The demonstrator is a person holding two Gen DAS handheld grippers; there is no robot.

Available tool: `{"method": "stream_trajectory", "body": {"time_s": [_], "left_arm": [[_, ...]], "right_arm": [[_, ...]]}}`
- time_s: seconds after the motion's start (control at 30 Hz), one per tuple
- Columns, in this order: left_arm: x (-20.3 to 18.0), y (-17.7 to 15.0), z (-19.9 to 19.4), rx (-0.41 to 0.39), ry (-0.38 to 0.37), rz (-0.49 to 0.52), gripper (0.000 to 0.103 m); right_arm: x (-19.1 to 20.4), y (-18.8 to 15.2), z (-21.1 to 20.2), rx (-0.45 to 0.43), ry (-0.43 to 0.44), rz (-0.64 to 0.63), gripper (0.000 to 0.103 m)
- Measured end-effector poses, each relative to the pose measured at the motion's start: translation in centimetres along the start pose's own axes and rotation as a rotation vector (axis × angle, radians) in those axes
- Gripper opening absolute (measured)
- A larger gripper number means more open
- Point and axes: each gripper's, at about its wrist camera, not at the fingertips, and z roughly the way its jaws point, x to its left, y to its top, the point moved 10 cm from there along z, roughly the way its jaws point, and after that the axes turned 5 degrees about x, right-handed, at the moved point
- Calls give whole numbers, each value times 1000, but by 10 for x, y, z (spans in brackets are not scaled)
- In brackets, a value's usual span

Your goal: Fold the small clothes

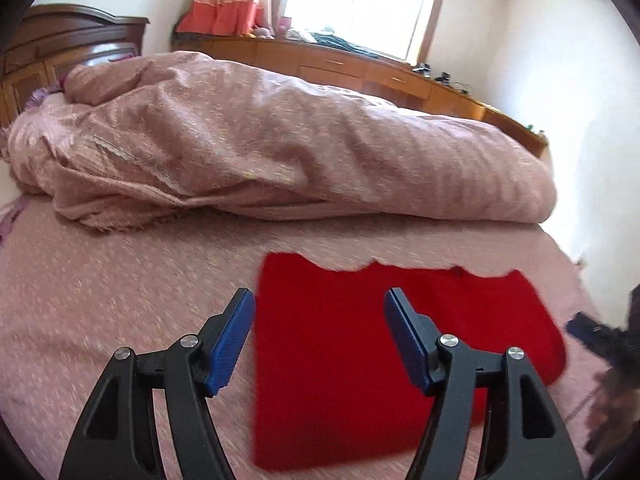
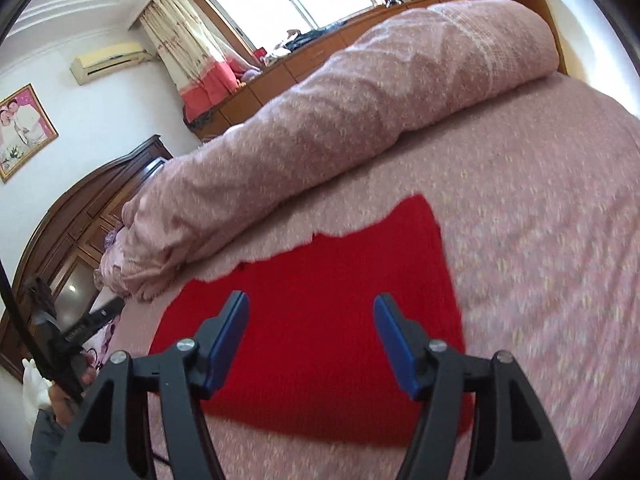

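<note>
A red knitted garment (image 1: pixel 340 340) lies flat on the pink bedspread (image 1: pixel 100 300), folded into a rough rectangle with a wavy far edge. My left gripper (image 1: pixel 320 294) hangs open above its left part, with nothing between the blue pads (image 1: pixel 232 340). In the right wrist view the same red garment (image 2: pixel 312 264) lies under my right gripper (image 2: pixel 311 297), which is also open and empty. The right gripper (image 1: pixel 592 330) shows as a blur at the right edge of the left wrist view. The left gripper (image 2: pixel 92 316) shows dark at the left edge of the right wrist view.
A rolled pink duvet (image 1: pixel 280 140) lies across the bed just beyond the garment, also seen as the duvet (image 2: pixel 320 120). A dark wooden headboard (image 1: pixel 72 40) stands at the left. Wooden cabinets (image 1: pixel 340 64) run under the window. Bare bedspread (image 2: pixel 540 240) stretches to the right.
</note>
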Motion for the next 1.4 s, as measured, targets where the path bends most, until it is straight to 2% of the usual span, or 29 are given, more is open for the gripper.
{"method": "stream_trajectory", "body": {"time_s": [0.17,0.37,0.47,0.57,0.6,0.67,0.9,1.07,1.2,1.4], "left_arm": [[-11,-29,-10,60,-19,1,62],[-8,-108,-21,184,-107,-83,62],[-7,-154,-20,224,-106,-95,63],[-3,-189,-2,287,-128,-163,63],[0,-192,3,284,-128,-186,63],[2,-182,5,226,-130,-196,65],[16,-143,40,164,-187,-325,71],[24,-111,69,174,-220,-368,76],[25,-95,85,181,-236,-371,78],[31,-85,97,184,-255,-387,78]], "right_arm": [[-15,-38,-18,22,29,99,68],[-47,-89,-38,30,89,268,68],[-62,-122,-42,53,136,357,68],[-62,-139,-40,61,136,339,68],[-60,-140,-40,57,125,319,68],[-55,-139,-36,70,115,291,68],[-56,-116,-15,28,137,294,68],[-63,-87,1,5,150,350,68],[-63,-70,20,21,119,323,68],[-68,-47,37,7,118,342,68]]}}
